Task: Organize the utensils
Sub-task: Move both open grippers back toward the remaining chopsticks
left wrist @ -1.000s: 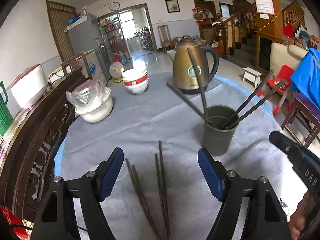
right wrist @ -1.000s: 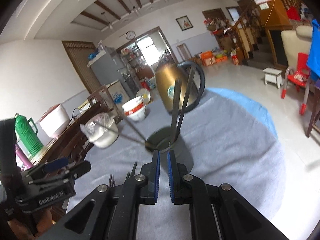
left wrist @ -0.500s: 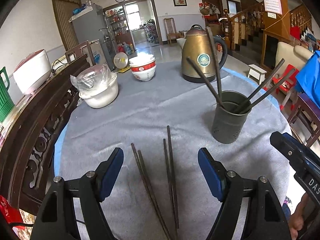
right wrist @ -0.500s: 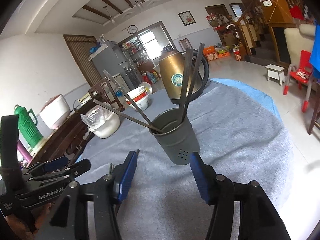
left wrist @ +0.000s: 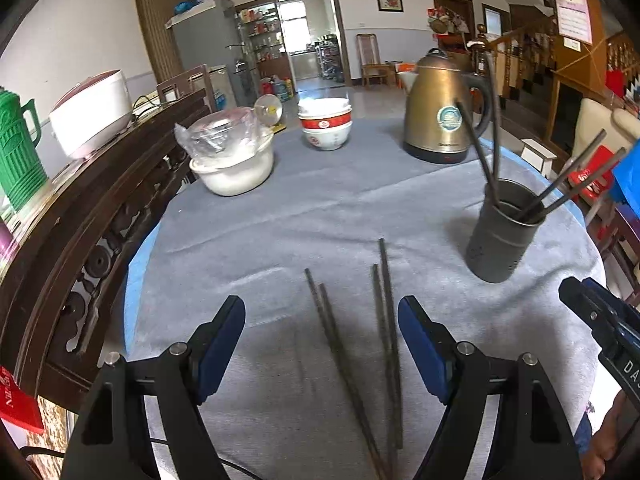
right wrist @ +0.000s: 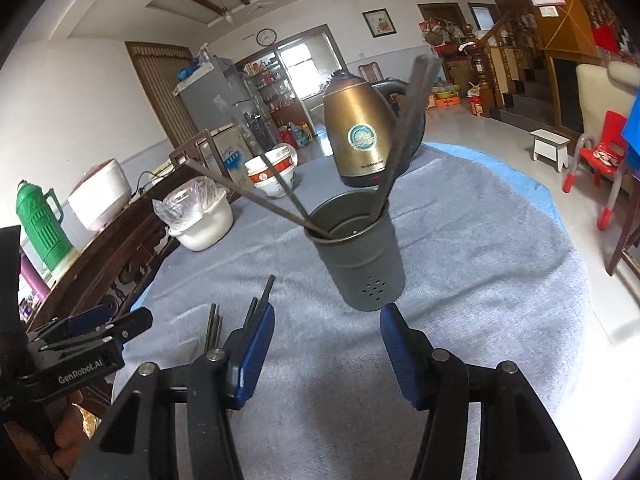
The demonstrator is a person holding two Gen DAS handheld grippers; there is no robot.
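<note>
Two pairs of dark chopsticks [left wrist: 332, 332] [left wrist: 384, 300] lie on the grey tablecloth, running toward me. My left gripper [left wrist: 320, 312] hangs open just above them, and both pairs pass between its blue pads [left wrist: 218, 340] untouched. A dark grey perforated holder [left wrist: 500, 244] stands to the right with several chopsticks [left wrist: 568, 184] leaning in it. My right gripper [right wrist: 327, 320] is open close in front of the holder [right wrist: 360, 264], with nothing between its fingers. The loose chopsticks [right wrist: 214, 328] show at its left, beside the left gripper [right wrist: 100, 324].
At the far side of the round table stand a bronze kettle [left wrist: 440, 116], stacked red-and-white bowls [left wrist: 326, 128] and a white bowl covered in plastic wrap [left wrist: 232, 160]. A dark carved wooden sideboard [left wrist: 80, 220] borders the table's left. The table's edge drops off just right of the holder.
The right gripper, shut at the holder's rim a second ago, has opened and drawn back. The left gripper has shifted, so more of the loose chopsticks shows ahead of its fingers.
</note>
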